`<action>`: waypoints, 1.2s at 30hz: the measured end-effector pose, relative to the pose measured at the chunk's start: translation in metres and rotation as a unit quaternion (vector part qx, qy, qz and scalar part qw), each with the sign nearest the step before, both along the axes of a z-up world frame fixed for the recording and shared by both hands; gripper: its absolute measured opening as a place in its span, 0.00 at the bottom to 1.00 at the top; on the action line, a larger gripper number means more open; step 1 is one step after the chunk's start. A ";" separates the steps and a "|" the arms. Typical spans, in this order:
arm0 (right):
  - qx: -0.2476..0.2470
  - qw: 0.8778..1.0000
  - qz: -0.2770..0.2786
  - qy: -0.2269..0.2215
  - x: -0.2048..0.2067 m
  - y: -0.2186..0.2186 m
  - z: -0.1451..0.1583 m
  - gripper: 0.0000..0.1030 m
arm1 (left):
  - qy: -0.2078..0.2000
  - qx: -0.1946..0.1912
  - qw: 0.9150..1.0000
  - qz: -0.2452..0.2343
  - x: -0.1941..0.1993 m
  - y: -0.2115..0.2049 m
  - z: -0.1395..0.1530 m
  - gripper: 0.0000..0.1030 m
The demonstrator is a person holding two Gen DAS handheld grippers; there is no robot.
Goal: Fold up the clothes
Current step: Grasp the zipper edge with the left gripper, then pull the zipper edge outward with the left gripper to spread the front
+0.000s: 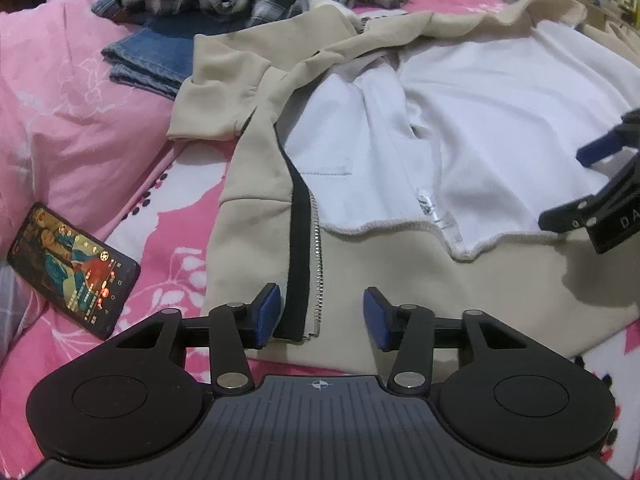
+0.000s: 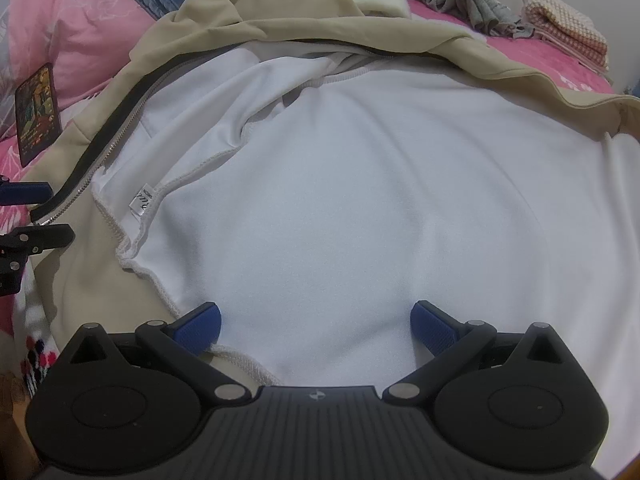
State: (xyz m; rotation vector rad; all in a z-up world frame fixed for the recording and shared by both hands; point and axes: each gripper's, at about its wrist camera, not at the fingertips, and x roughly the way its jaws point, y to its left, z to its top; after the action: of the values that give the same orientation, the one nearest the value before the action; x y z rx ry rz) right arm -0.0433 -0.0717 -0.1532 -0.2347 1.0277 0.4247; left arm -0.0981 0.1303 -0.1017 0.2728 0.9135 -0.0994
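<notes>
Here, beige jacket [image 1: 256,240] opened on pink bed [image 1: 80,100], white lining [image 2: 360,200] showing

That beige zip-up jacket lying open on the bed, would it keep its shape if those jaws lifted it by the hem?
Probably not. The jacket already lies in soft folds and ripples, so it would likely sag and drape. Its white fleecy lining looks thick, so perhaps bulky rather than heavy. The zipper edge may swing loose.

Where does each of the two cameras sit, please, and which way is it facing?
Left wrist: on the left gripper, angled down at the beige jacket's zipper edge; its open jaws show, the right gripper at right.
Right wrist: on the right gripper, angled down at the white lining; its jaws open, the left gripper at left.
Shared: jacket, phone, folded jeans.
</notes>
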 end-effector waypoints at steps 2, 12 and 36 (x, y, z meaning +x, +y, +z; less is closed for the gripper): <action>0.000 1.000 0.000 0.000 0.000 0.000 0.000 1.00 | -0.002 -0.004 1.000 0.007 0.001 0.003 0.001 0.31; 0.001 1.000 -0.002 -0.003 -0.001 0.000 -0.001 1.00 | -0.007 -0.038 0.999 0.035 0.001 0.018 0.005 0.09; 0.002 1.000 -0.004 -0.008 -0.002 0.000 -0.001 1.00 | -0.005 -0.018 1.000 0.002 -0.015 0.014 0.006 0.36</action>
State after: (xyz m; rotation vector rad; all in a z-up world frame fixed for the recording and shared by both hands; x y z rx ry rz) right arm -0.0452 -0.0715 -0.1541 -0.2295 1.0127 0.4162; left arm -0.1130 0.1439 -0.0955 0.2376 0.9009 -0.1095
